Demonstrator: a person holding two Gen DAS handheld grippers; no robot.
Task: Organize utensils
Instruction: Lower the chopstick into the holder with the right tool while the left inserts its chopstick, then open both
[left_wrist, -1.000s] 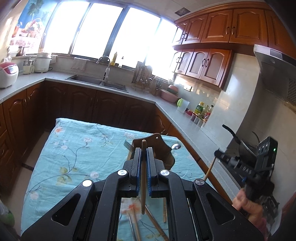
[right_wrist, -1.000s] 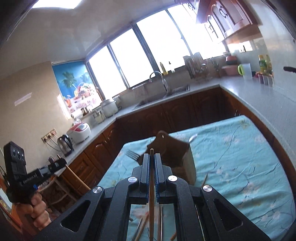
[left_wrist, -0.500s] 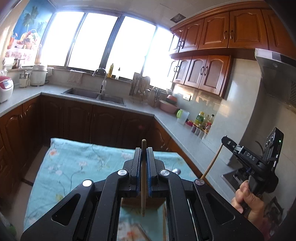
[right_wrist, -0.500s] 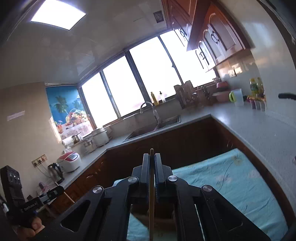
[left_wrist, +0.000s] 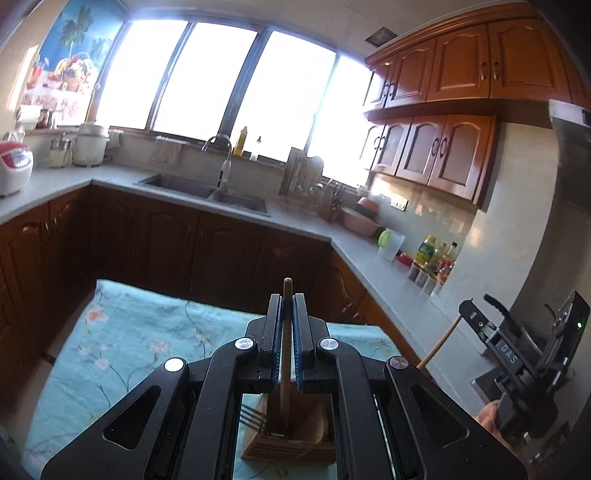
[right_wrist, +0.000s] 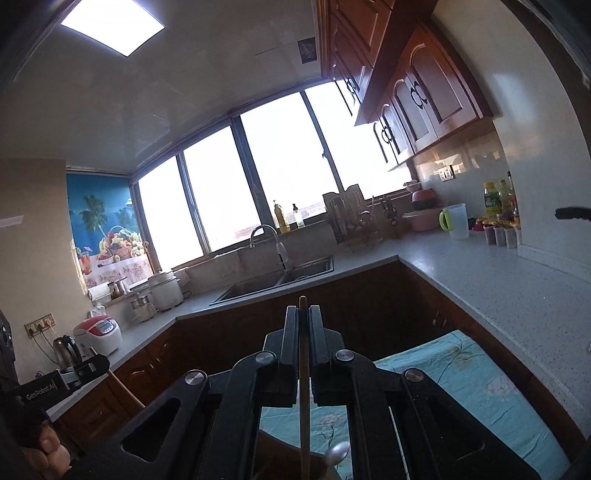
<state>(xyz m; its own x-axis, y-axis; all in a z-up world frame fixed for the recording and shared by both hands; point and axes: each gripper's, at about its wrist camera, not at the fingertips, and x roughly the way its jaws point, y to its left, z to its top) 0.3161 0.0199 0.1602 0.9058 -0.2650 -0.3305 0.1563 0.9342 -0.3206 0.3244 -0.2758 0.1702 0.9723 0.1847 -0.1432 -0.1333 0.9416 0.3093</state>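
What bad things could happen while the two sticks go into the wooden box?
The left tongs pinch one chopstick whose tip looks just inside the wooden holder; letting go at a tilt might make it snag the fork already there. The right tongs hold another chopstick near the spoon and might knock it. Pushing hard might tip the holder.

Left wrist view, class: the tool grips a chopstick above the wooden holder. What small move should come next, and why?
Probably lower a little, then release: the left tool is shut on the chopstick, whose lower end already sits inside the wooden holder beside the fork.
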